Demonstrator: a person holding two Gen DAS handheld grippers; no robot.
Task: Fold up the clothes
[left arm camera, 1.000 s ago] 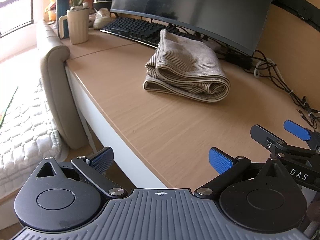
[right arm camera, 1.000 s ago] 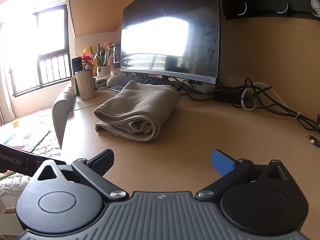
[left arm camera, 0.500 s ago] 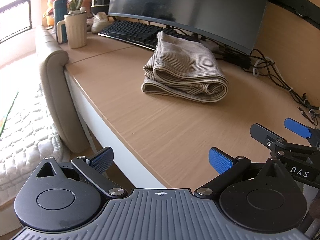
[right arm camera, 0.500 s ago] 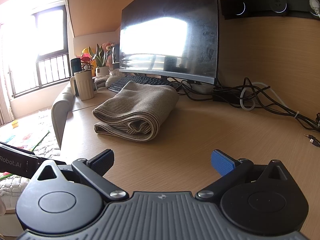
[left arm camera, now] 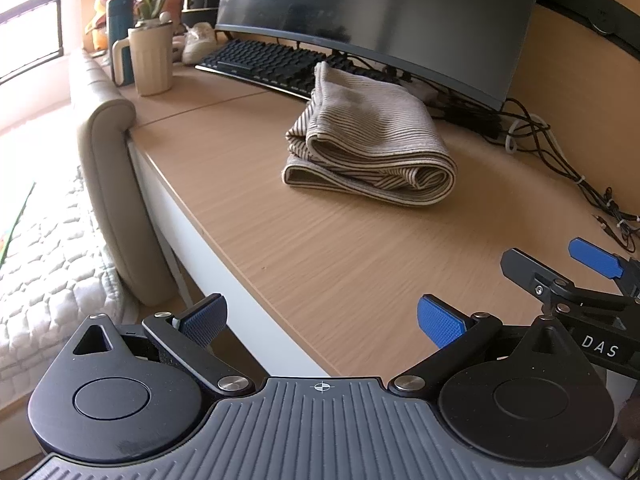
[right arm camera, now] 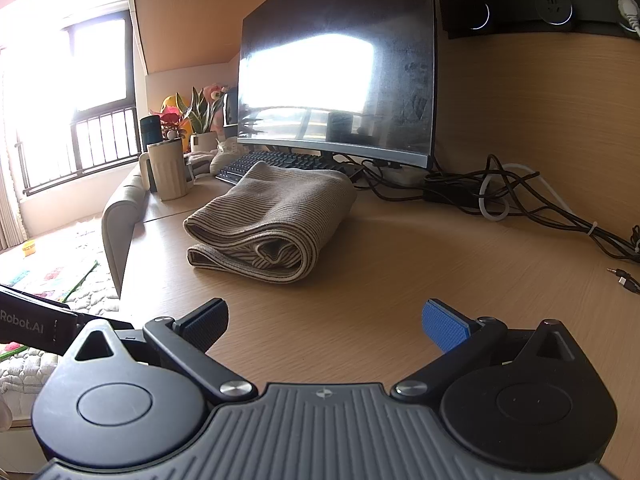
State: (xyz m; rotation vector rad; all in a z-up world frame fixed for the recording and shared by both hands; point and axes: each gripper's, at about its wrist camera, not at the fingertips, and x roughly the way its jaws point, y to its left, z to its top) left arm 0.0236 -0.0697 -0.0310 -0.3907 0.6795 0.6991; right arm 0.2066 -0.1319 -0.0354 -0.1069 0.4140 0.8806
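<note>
A beige striped garment [left arm camera: 368, 144] lies folded in a thick stack on the wooden desk [left arm camera: 320, 248], in front of the keyboard; the right wrist view shows it [right arm camera: 272, 216] at mid-left. My left gripper [left arm camera: 322, 318] hovers open over the desk's near edge, well short of the garment, nothing between its blue pads. My right gripper [right arm camera: 325, 322] is open too, above the desk and short of the garment. The right gripper's fingers [left arm camera: 592, 258] show at the right of the left wrist view.
A curved monitor [left arm camera: 380, 8] and black keyboard [left arm camera: 264, 62] stand behind the garment. A cream mug [left arm camera: 150, 60], a dark tumbler and plants sit at the far left. Tangled cables [right arm camera: 520, 204] run along the back right. A padded headboard [left arm camera: 116, 184] and white quilt lie left of the desk.
The left gripper's view has tilted slightly, bringing the garment a little nearer the centre. The right gripper has barely moved. Both stay open and the garment has not moved.
</note>
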